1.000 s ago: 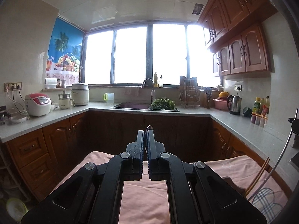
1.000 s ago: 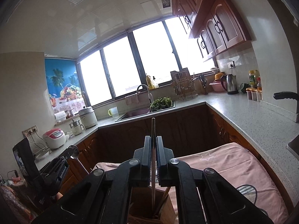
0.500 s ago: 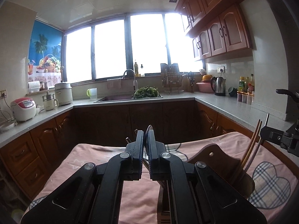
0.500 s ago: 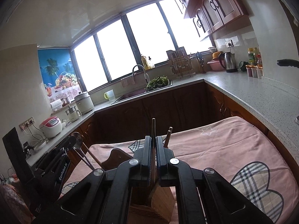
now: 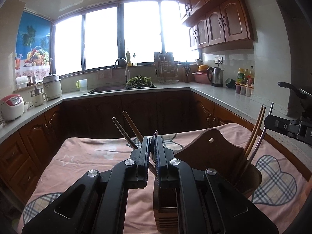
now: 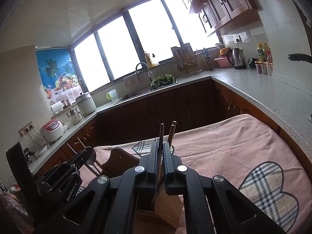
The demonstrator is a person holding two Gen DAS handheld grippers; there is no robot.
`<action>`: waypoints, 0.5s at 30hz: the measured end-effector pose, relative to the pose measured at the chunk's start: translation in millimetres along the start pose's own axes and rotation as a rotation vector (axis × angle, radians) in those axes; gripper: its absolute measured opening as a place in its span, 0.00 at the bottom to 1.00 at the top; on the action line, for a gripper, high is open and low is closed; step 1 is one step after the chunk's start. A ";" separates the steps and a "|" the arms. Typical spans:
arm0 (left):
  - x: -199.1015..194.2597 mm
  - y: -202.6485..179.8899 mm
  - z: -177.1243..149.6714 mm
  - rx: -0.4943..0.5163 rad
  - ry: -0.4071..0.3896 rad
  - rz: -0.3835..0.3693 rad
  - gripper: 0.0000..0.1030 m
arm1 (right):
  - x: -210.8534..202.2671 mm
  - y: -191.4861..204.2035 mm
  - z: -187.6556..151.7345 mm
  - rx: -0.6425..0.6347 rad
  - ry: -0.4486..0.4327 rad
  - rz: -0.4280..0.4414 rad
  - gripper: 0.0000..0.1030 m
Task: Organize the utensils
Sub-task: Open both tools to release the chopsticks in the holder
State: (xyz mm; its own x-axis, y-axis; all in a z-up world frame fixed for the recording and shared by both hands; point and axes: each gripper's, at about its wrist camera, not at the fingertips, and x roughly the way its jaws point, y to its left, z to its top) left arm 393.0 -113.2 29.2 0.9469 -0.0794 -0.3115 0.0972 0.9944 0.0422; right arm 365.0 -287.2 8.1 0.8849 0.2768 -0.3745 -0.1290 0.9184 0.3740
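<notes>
A wooden utensil holder [image 5: 212, 152] stands on a table under a pink cloth [image 5: 93, 156]. My left gripper [image 5: 152, 142] is shut on a metal spoon [image 5: 154, 146], bowl up, just above the holder's left compartment. Two brown chopsticks [image 5: 128, 124] lean out to its left. My right gripper [image 6: 159, 148] is shut on a brown chopstick [image 6: 161, 134] that stands upright over the holder [image 6: 124, 158]; two more chopsticks [image 6: 172, 130] stand beside it. The left gripper [image 6: 85, 156] with its spoon [image 6: 91, 156] shows at the lower left of the right wrist view. The right gripper [image 5: 273, 122] shows at the right of the left wrist view.
The pink cloth [image 6: 234, 146] has plaid heart patches. Grey counters [image 5: 224, 97] with brown cabinets wrap around the table. On them are a sink [image 5: 117, 88], greens, a kettle [image 5: 216, 77], rice cookers [image 5: 11, 107] and bottles. A pan handle [image 5: 290, 89] juts in at the right.
Both grippers have tipped downward and come lower over the holder. The holder and cloth now fill more of both views. Each gripper kept its utensil.
</notes>
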 end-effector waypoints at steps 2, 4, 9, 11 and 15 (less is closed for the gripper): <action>0.0 0.3 -0.4 -0.004 0.004 -0.004 0.06 | 0.1 -0.3 0.8 0.002 0.003 0.001 0.05; 1.5 0.8 0.7 -0.007 0.015 -0.015 0.06 | 0.1 -0.6 1.0 0.007 0.006 0.003 0.05; 2.2 -0.1 0.6 -0.003 0.029 -0.032 0.11 | 0.4 -1.5 2.1 0.020 0.014 0.010 0.09; 0.1 -2.4 1.7 0.006 0.024 -0.031 0.16 | -0.5 -1.8 2.7 0.021 0.013 0.011 0.09; -6.4 -6.9 3.6 0.017 0.014 -0.047 0.33 | -3.3 -0.8 3.1 0.026 0.011 0.010 0.10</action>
State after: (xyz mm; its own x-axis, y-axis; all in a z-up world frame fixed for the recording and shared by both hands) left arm 387.4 -119.8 34.3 0.9368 -0.1252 -0.3268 0.1473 0.9881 0.0436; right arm 363.6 -289.8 11.7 0.8785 0.2893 -0.3802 -0.1258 0.9078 0.4001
